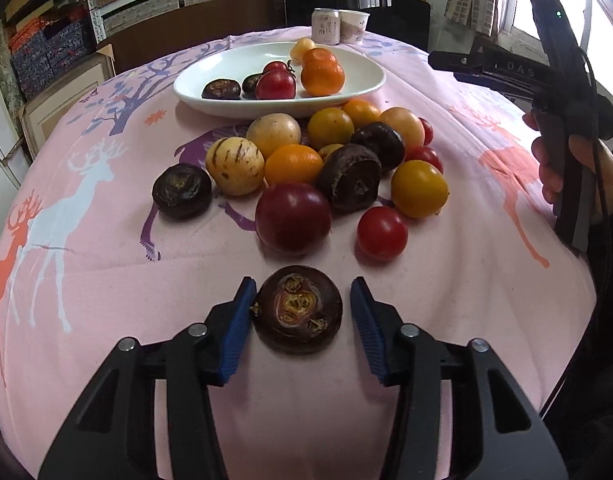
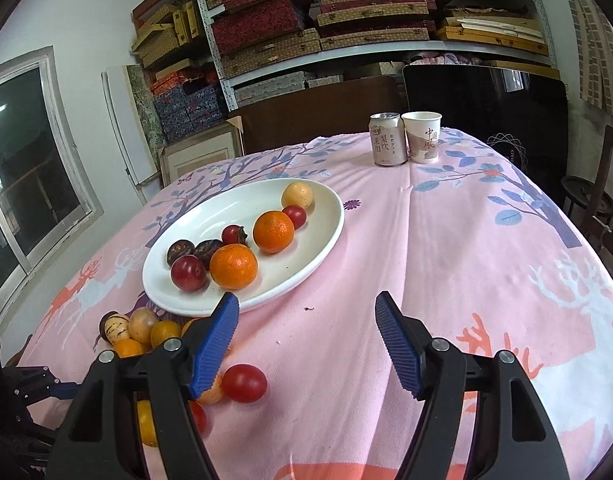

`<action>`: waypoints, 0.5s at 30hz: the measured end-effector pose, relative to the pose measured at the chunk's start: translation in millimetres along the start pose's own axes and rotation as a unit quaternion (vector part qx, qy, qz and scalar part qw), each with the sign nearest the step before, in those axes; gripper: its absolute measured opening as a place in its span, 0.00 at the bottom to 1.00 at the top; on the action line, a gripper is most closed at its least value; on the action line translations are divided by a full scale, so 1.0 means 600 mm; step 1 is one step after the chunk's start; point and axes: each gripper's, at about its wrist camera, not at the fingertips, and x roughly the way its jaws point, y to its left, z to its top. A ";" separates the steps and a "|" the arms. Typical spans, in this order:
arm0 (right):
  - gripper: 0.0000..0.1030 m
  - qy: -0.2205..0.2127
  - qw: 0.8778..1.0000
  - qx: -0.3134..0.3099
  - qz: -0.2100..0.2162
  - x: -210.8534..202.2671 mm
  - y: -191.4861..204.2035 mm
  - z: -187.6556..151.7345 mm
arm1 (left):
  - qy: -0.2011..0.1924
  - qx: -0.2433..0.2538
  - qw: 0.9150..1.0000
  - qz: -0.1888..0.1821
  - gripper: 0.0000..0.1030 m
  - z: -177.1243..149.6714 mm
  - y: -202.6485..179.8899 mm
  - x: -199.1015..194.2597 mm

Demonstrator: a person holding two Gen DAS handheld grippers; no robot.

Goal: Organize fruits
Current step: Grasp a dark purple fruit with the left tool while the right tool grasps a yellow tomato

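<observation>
My left gripper (image 1: pixel 302 308) is open around a dark brown water chestnut (image 1: pixel 297 309) lying on the pink cloth; its left pad touches the chestnut, the right pad stands off. Beyond it lies a pile of loose fruit (image 1: pixel 326 160): oranges, red tomatoes, a dark red plum (image 1: pixel 293 218), a striped melon (image 1: pixel 234 166), more chestnuts. A white plate (image 1: pixel 226 68) farther back holds oranges, tomatoes and chestnuts; it also shows in the right wrist view (image 2: pixel 326 240). My right gripper (image 2: pixel 306 336) is open and empty, above the cloth just right of the plate and pile (image 2: pixel 146 336).
A drink can (image 2: pixel 387 140) and a paper cup (image 2: pixel 423 137) stand at the table's far edge. Shelves with boxes (image 2: pixel 346 20) fill the wall behind. The right hand-held gripper shows at the right edge of the left wrist view (image 1: pixel 566 120). A window (image 2: pixel 22 168) is on the left.
</observation>
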 end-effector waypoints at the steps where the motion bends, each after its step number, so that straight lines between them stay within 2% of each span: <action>1: 0.69 0.004 1.000 -0.004 0.002 0.002 0.002 -0.001 | -0.004 -0.005 1.000 -0.002 0.40 -0.003 0.002 -0.002; 6: 0.69 0.023 0.999 -0.018 0.024 0.002 0.018 -0.013 | -0.032 -0.028 0.999 -0.012 0.40 -0.019 0.005 -0.019; 12: 0.69 0.026 0.994 -0.069 0.083 -0.047 0.071 -0.044 | -0.050 -0.045 0.997 -0.027 0.40 -0.029 0.013 -0.035; 14: 0.69 0.065 0.987 -0.088 0.114 -0.047 0.099 -0.065 | -0.046 -0.054 0.997 -0.028 0.40 -0.031 0.020 -0.030; 15: 0.65 0.083 0.984 -0.108 0.118 -0.044 0.118 -0.079 | -0.044 -0.060 0.997 -0.032 0.40 -0.030 0.024 -0.028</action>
